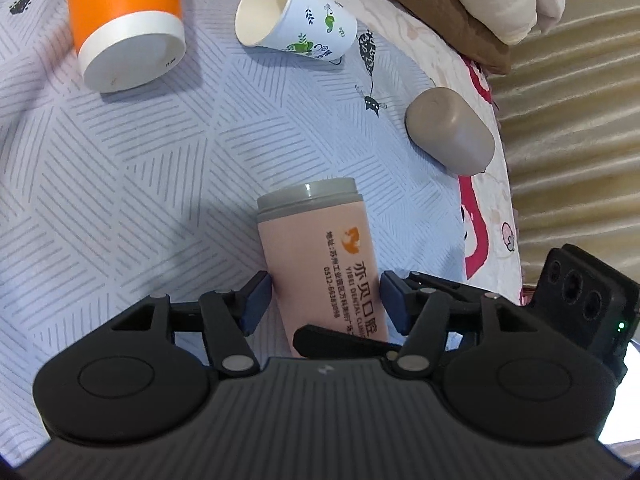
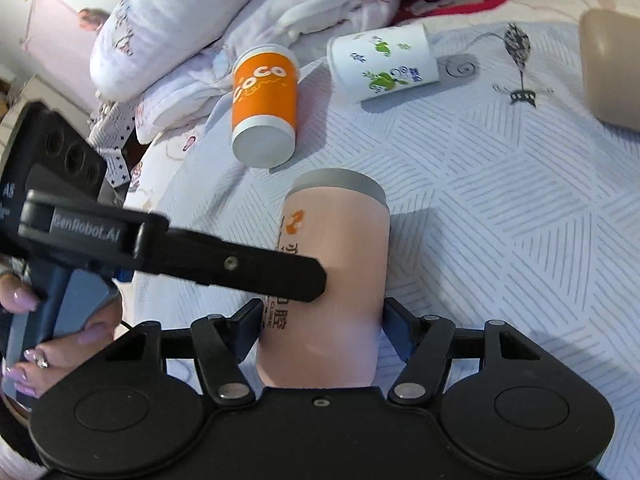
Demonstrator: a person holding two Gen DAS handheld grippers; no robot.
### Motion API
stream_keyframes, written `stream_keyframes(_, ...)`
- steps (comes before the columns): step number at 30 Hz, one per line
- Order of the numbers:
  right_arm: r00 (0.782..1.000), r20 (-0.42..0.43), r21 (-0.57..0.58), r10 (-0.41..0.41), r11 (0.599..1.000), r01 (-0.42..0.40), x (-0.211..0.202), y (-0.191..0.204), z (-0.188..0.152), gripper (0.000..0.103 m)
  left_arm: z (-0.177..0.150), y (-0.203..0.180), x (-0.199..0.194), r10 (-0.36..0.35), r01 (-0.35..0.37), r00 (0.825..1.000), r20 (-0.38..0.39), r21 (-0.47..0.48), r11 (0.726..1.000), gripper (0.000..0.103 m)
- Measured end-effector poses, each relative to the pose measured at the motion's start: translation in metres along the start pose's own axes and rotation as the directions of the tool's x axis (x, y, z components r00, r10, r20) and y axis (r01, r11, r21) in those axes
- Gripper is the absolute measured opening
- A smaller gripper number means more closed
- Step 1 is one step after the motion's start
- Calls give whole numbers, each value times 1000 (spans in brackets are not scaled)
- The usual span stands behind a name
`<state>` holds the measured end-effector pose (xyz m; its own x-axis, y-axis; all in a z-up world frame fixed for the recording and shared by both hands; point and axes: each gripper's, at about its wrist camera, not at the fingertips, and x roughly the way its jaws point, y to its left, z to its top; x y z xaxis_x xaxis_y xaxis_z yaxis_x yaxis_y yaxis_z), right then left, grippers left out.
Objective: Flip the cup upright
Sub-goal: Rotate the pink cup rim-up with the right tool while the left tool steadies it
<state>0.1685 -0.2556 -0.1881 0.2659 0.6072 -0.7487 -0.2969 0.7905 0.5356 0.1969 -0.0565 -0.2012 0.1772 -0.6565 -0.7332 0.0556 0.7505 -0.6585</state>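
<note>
A pink cup with a grey band and orange logo (image 1: 320, 256) lies between the fingers of both grippers over the striped bedspread; it also shows in the right wrist view (image 2: 344, 256). My left gripper (image 1: 325, 300) has its blue pads on both sides of the cup, the left pad touching, a small gap at the right pad. My right gripper (image 2: 322, 328) has its pads against the cup's sides near its near end. A finger of the left gripper (image 2: 248, 264) crosses in front of the cup.
An orange paper cup (image 1: 124, 20) stands upside down at the back left. A white cup with green print (image 1: 296, 12) lies on its side. A beige rounded case (image 1: 450, 130) lies near the bed's right edge. Folded quilts (image 2: 224, 16) pile at the back.
</note>
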Motion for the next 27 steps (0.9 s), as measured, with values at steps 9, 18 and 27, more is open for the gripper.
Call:
stream_keyframes(9, 994, 85, -125, -67, 989, 78, -1, 19, -4, 69, -9, -23, -13, 67, -88, 990, 125, 172, 981, 59)
stream_keyframes(18, 913, 330, -326, -239, 879, 348, 5, 55, -15, 67, -13, -34, -27, 50, -115, 965, 259, 245, 963, 58)
stream_keyframes(27, 835, 489, -429, -253, 764, 483, 18, 62, -16, 67, -13, -35, -39, 50, -153, 935, 352, 272, 950, 58)
